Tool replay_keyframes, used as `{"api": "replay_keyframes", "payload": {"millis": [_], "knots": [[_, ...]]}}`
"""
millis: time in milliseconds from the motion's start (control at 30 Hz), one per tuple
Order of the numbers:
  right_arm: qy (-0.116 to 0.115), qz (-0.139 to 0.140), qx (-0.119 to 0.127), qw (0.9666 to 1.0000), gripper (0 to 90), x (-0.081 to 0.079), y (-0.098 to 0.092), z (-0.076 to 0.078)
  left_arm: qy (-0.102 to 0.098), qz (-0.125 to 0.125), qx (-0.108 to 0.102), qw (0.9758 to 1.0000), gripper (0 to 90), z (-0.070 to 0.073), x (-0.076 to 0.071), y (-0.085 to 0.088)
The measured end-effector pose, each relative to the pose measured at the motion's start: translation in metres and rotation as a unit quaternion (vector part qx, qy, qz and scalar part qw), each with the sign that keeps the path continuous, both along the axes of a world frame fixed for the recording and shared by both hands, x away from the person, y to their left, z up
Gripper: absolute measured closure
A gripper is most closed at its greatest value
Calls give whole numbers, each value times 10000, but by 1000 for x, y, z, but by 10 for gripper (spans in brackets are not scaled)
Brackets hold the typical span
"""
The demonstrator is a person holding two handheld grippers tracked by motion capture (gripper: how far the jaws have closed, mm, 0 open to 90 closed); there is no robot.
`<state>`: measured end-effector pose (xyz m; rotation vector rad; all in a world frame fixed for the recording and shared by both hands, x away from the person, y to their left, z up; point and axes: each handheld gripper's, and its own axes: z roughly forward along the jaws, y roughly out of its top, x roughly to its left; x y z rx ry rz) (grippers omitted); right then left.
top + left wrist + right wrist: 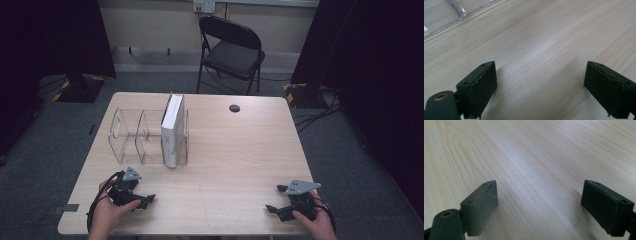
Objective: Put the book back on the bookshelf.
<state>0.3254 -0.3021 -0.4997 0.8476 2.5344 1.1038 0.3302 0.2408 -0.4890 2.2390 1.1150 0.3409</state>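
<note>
Wooden table (235,150), white book (172,130) upright in clear rack (125,135), spine apparently nearward, left tongs (145,201) and right tongs (275,199) apart, empty

One desk (235,150) stands in the room. On it sits one clear rack (131,136) with three slots, and one white book (172,131) stands upright in the slot farthest from the rack's left end; the other two slots hold nothing. One small dark round spot (234,108) lies on the desk to the right of the rack. Two hand-held grippers, a left one (145,201) and a right one (276,198), sit at the near edge, each with two black jaws apart. One folding chair (231,52) stands behind the desk.
</note>
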Motion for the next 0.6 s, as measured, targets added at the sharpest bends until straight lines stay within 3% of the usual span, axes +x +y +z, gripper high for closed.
{"api": "replay_keyframes", "payload": {"millis": [100, 600], "knots": [[-1, 1, 0, 10000, 133, 0, 0, 0, -131, -106, 61, 9998, 102, -2, -2, 0], [0, -1, 0, 10000, 132, 0, 0, 0, -476, -262, -214, 9983, 0, -13, -4, 1]]}}
